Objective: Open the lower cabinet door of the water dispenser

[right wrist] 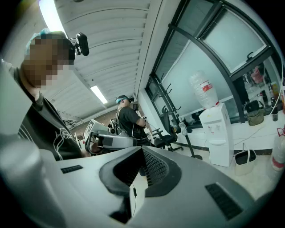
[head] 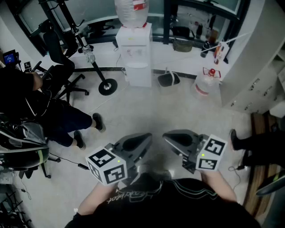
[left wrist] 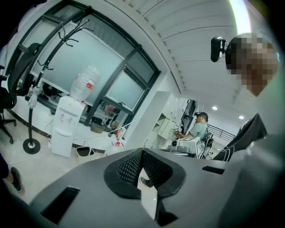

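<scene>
The white water dispenser [head: 133, 49] stands against the far window wall, with a clear bottle [head: 131, 11] on top. Its lower cabinet door [head: 139, 76] looks flush and closed. Both grippers are held close to my chest, far from the dispenser. My left gripper [head: 144, 137] and right gripper [head: 168, 136] point forward side by side, jaws together with nothing between them. The left gripper view shows the dispenser [left wrist: 66, 127] far off at left, beyond the closed tip [left wrist: 142, 151]. In the right gripper view the dispenser [right wrist: 219, 133] stands at right, past the closed tip [right wrist: 142, 149].
A coat stand with a round base [head: 107, 87] and an office chair [head: 62, 67] are left of the dispenser. A seated person [head: 49, 111] is at left. A dark bin [head: 168, 79] and a spare water bottle [head: 205, 84] sit right of it. White lockers [head: 262, 67] line the right.
</scene>
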